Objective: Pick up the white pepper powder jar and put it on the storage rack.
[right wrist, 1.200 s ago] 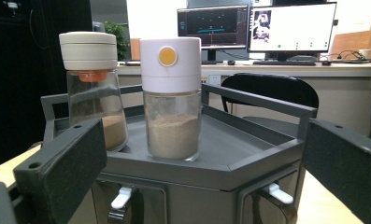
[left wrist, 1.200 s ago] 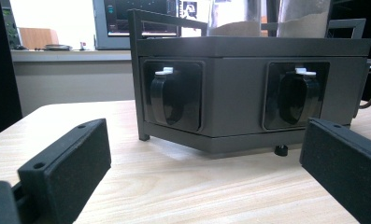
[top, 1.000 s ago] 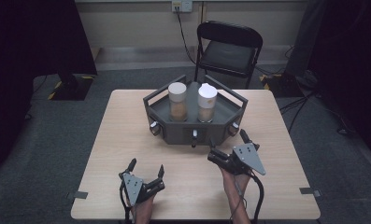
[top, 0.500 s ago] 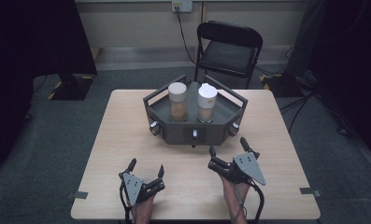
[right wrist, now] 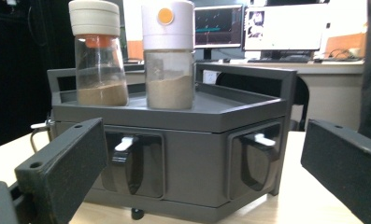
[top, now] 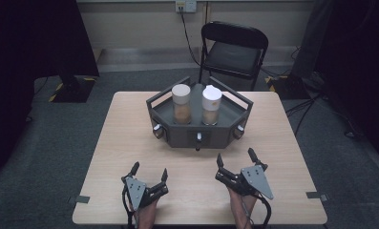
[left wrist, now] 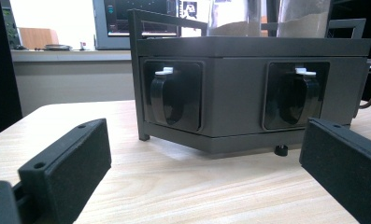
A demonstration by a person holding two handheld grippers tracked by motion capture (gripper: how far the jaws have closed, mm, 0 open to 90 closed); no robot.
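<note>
Left hand-held gripper [top: 149, 177] and right hand-held gripper [top: 238, 164] both sit low over the tabletop [top: 130, 143], jaws apart, holding nothing. Rack [top: 199, 136] stands beyond them, two jars [top: 181, 102] on top. Nothing looks started; everything untouched.

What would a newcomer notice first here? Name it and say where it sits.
A dark hexagonal rack stands mid-table toward the far edge, with two powder-filled jars on top: the left jar and the right jar. Near the table's front edge, the left gripper and right gripper point at it, both open and empty.
</note>
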